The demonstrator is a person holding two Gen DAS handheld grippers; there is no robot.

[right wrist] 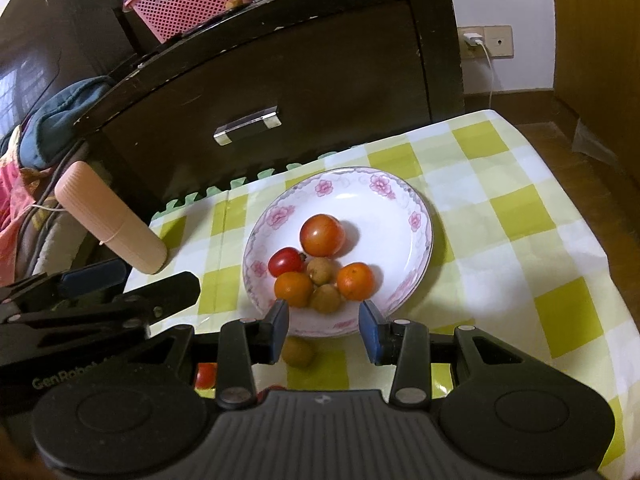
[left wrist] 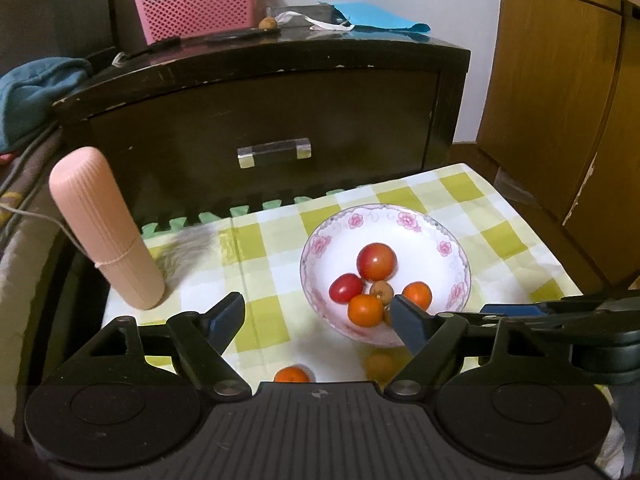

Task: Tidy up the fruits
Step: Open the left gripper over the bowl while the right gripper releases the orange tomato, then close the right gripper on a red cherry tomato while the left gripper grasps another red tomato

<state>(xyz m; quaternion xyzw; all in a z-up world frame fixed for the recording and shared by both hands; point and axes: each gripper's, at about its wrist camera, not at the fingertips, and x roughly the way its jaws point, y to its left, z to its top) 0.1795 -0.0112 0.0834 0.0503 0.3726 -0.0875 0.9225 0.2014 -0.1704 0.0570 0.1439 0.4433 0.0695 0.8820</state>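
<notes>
while holding the left gripper (left wrist: 316, 312) spread wide and empty low in the left wrist view, settle on one stray fruit at a time. left to gather from the checked cloth (right wrist: 520, 240): an orange (left wrist: 292, 375) at bottom centre of that view, half hidden behind the gripper body; a brown fruit (right wrist: 297, 352) just below the bowl's near rim in the right wrist view; a red fruit (right wrist: 205, 374) peeking out at lower left there, mostly covered.

already in the flowered bowl (right wrist: 420, 208), mid-frame: a large tomato (right wrist: 322, 235), a small red tomato (right wrist: 285, 262), two oranges and two more brown fruits, bunched toward the near side.

right gripper (right wrist: 323, 314): jaws narrowly parted, nothing between them, tips over the bowl's near rim. probably best used on the brown fruit lying right by its left finger; widen first, since likely too tight to straddle it. probably best to send the left one for the orange.

come down from above, straddle the fruit at its widest, keep the pads off the cloth to avoid dragging it. close gently: round, likely to roll or squirt out. lift clear of the rim before crossing, then release low over the bare upper part of the bowl, not onto the pile. keep both grippers from crowding each other at the near edge, and steer clear of the pink ribbed case (left wrist: 104, 228) at left.
</notes>
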